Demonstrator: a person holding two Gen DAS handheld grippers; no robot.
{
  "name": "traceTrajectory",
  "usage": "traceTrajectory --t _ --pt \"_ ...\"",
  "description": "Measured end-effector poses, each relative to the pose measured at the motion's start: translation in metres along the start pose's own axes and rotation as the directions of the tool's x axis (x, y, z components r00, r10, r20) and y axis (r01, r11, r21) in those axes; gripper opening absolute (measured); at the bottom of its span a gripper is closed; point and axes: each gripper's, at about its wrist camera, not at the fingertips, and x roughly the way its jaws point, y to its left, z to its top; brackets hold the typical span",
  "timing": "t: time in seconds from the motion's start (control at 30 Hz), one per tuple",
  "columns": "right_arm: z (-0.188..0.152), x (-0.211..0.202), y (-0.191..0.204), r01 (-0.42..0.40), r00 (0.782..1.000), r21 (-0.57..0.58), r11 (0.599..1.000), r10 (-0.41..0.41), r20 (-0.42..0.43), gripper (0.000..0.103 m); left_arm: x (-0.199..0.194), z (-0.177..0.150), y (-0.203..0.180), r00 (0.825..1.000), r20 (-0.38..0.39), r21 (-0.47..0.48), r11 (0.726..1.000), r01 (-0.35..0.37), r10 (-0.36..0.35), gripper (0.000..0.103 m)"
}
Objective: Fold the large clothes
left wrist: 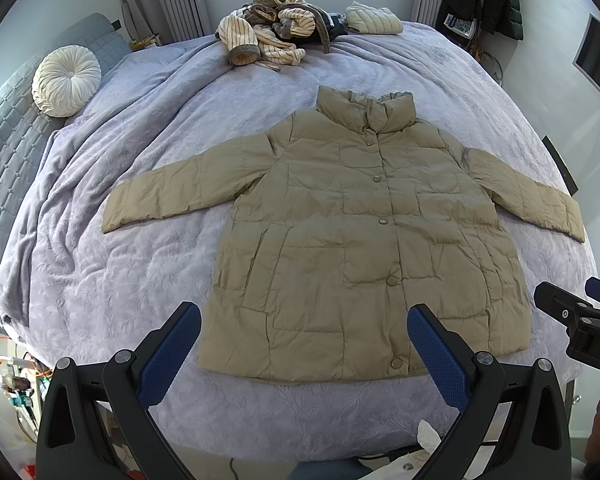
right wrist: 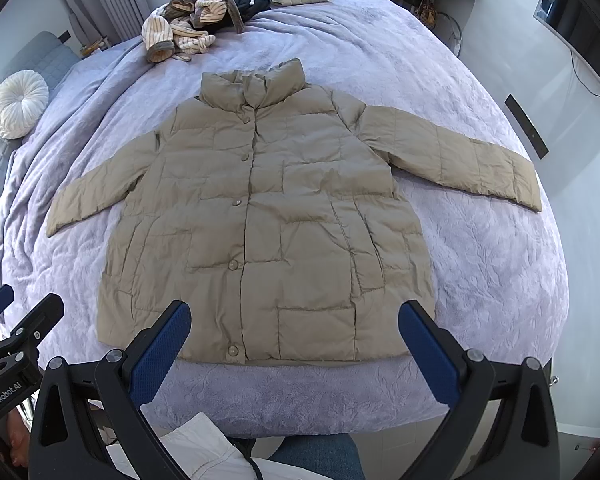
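both pairs of fingers are spread wide and hold nothing. at the bottom of the left wrist view the left gripper (left wrist: 304, 344) shows its blue-padded fingers (left wrist: 440, 352) hovering over the near hem of the jacket (left wrist: 352, 232), apart from the cloth. the right gripper (right wrist: 294, 340) sits at the bottom of its own view in the same way, blue pads framing the jacket's lower edge, and it also pokes into the right edge of the left wrist view.

the khaki puffer jacket lies flat on the bed (left wrist: 140, 264), front up and snapped shut, filling the middle of both frames. its hem is nearest the grippers, its stand-up collar points toward the top of the frame, and both sleeves are spread out to the sides, angled slightly down.

beyond the collar, at the upper centre, a heap of striped clothes (left wrist: 268, 28) rests on the lavender bedspread, with a folded pale quilted garment (left wrist: 374, 20) just to its right. a round white pleated cushion (left wrist: 66, 80) sits at the upper left.
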Motion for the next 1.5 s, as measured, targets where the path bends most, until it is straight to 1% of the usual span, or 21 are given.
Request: traceTrajectory --t 0.6,0.8,0.9,1.0,1.1,1.23,1.33,1.4,1.43,1.47,1.5 --pt "0.0 0.002 0.0 0.002 1.0 0.0 1.0 -0.002 -0.007 0.103 0.002 -0.003 -0.001 1.0 -0.009 -0.003 1.0 0.007 -0.007 0.103" --pt "-0.006 0.008 0.001 0.002 1.0 0.005 1.0 -0.002 -0.025 0.103 0.012 -0.006 0.005 0.999 -0.029 -0.019 1.0 0.015 -0.015 0.103" --pt "0.001 0.012 0.004 -0.002 0.999 0.014 1.0 0.003 -0.04 0.103 0.025 -0.003 0.014 0.999 -0.054 -0.032 0.999 0.005 -0.007 0.103" --pt "0.009 0.016 0.011 -0.011 0.999 0.019 1.0 0.012 -0.05 0.103 0.038 -0.002 0.03 0.997 -0.077 -0.062 0.998 0.006 -0.011 0.103" --pt "0.017 0.024 0.021 -0.021 0.998 0.011 1.0 0.022 -0.052 0.103 0.052 0.0 0.051 0.995 -0.101 -0.093 0.996 -0.009 -0.001 0.103" --pt "0.032 0.042 0.043 -0.045 0.996 -0.008 0.999 0.045 -0.077 0.103 0.077 0.006 0.083 0.991 -0.13 -0.128 0.991 -0.042 0.025 0.103" --pt "0.044 0.063 0.065 -0.072 0.991 -0.034 0.997 0.068 -0.111 0.103 0.102 0.007 0.111 0.988 -0.148 -0.177 0.982 -0.067 0.041 0.103" --pt "0.052 0.081 0.083 -0.061 0.99 -0.074 0.995 0.051 -0.129 0.103 0.127 0.006 0.129 0.982 -0.187 -0.203 0.977 -0.062 0.023 0.103" --pt "0.055 0.093 0.095 -0.065 0.991 -0.113 0.991 0.051 -0.12 0.103 0.141 0.005 0.138 0.979 -0.203 -0.224 0.974 -0.043 -0.003 0.103" --pt "0.058 0.103 0.106 -0.086 0.99 -0.142 0.986 0.068 -0.123 0.103 0.15 0.004 0.147 0.977 -0.21 -0.242 0.97 -0.03 -0.022 0.103" --pt "0.061 0.116 0.117 -0.103 0.986 -0.165 0.981 0.079 -0.147 0.103 0.162 0.003 0.158 0.976 -0.214 -0.271 0.962 -0.018 -0.042 0.103"
